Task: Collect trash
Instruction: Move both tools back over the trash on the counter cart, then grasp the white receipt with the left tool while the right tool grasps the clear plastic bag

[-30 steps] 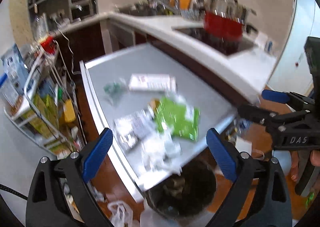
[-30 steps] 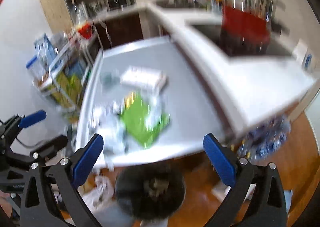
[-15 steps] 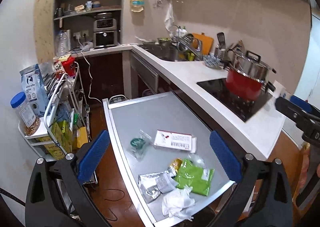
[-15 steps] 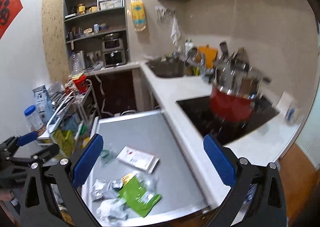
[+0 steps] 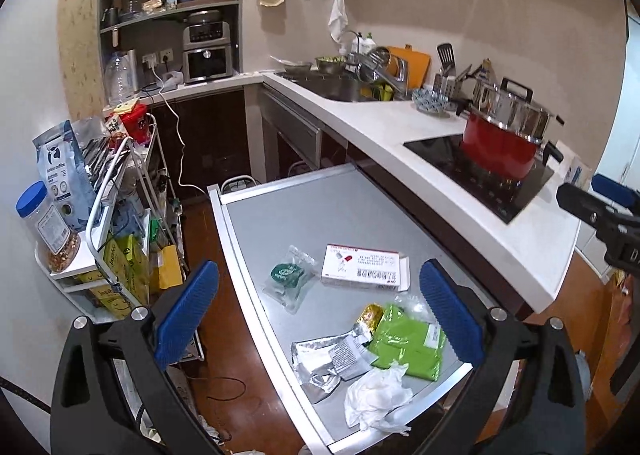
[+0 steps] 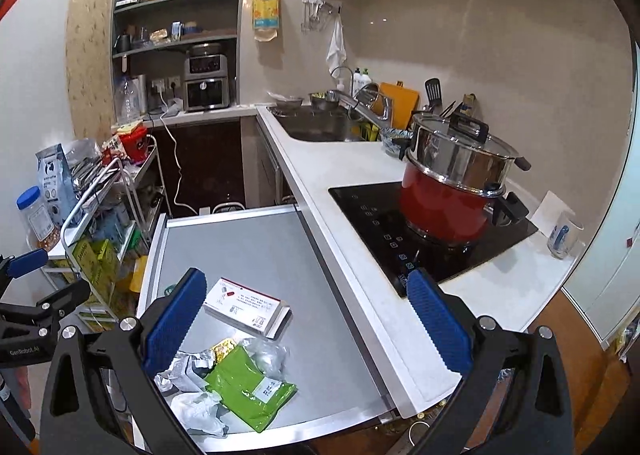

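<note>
Trash lies on the near end of a grey pull-out table [image 5: 320,215] [image 6: 256,251]: a white and red box [image 5: 364,272] [image 6: 244,306], a clear packet with a green disc [image 5: 289,279], a green pouch [image 5: 408,343] [image 6: 250,387], a silver foil wrapper [image 5: 328,361] [image 6: 182,369], a crumpled white tissue [image 5: 376,395] [image 6: 200,413] and a small gold wrapper [image 5: 369,313]. My left gripper [image 5: 318,311] hangs open above the pile, holding nothing. My right gripper [image 6: 304,319] is open too, above the table's near right part.
A white counter [image 6: 340,183] with a black hob and a red pot [image 6: 448,195] runs along the table's right side. A wire trolley [image 5: 112,215] full of packets and a jar stands left. The sink [image 6: 316,127] and shelves are at the back. Brown floor lies between trolley and table.
Both views have swung up from looking down at a dark bin below the table end to a level view across the table and kitchen. Both grippers stay open and empty.
</note>
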